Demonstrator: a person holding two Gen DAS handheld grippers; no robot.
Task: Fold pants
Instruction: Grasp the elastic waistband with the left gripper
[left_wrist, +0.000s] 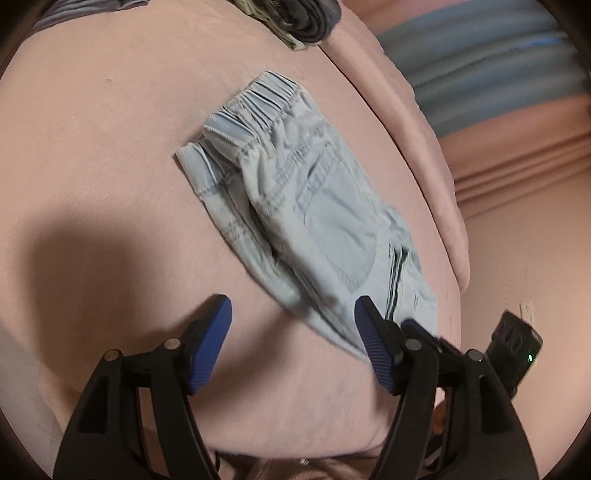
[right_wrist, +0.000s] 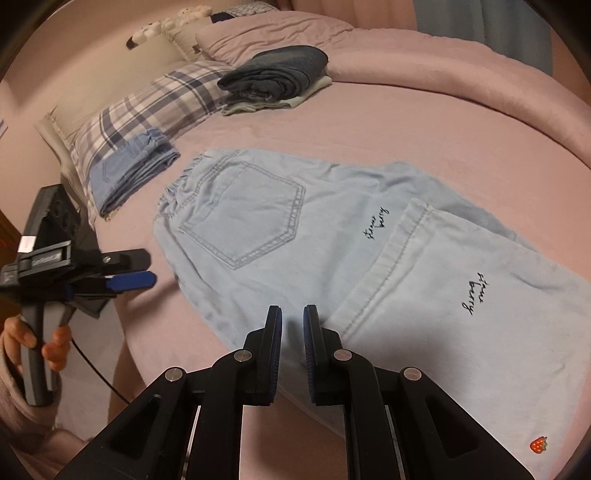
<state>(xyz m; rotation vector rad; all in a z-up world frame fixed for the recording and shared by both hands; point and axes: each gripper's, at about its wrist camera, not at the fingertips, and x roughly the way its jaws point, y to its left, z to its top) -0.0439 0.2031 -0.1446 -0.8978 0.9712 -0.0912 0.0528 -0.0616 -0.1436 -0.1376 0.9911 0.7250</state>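
Observation:
Light blue denim pants (right_wrist: 295, 229) lie flat on the pink bed sheet (right_wrist: 406, 122), back pocket up, one leg folded over across the right. The left wrist view has them (left_wrist: 317, 206) running from the elastic waistband down to my fingers. My right gripper (right_wrist: 292, 325) is shut to a narrow slit, its tips over the near edge of the pants; whether cloth is pinched I cannot tell. It shows in the left wrist view too, right gripper (left_wrist: 415, 326) at the pants' lower corner. My left gripper (left_wrist: 295, 328) stands open over bare sheet beside the pants; in the right wrist view the left gripper (right_wrist: 144, 269) is at the left, a hand (right_wrist: 37, 339) on its handle.
A stack of folded dark jeans (right_wrist: 273, 74) sits at the back of the bed, seen also as dark folded clothes (left_wrist: 306, 18). Folded blue pants (right_wrist: 136, 173) rest against a plaid pillow (right_wrist: 159, 96). A rolled pink duvet (right_wrist: 424, 51) runs along the far side. The bed edge drops off nearby.

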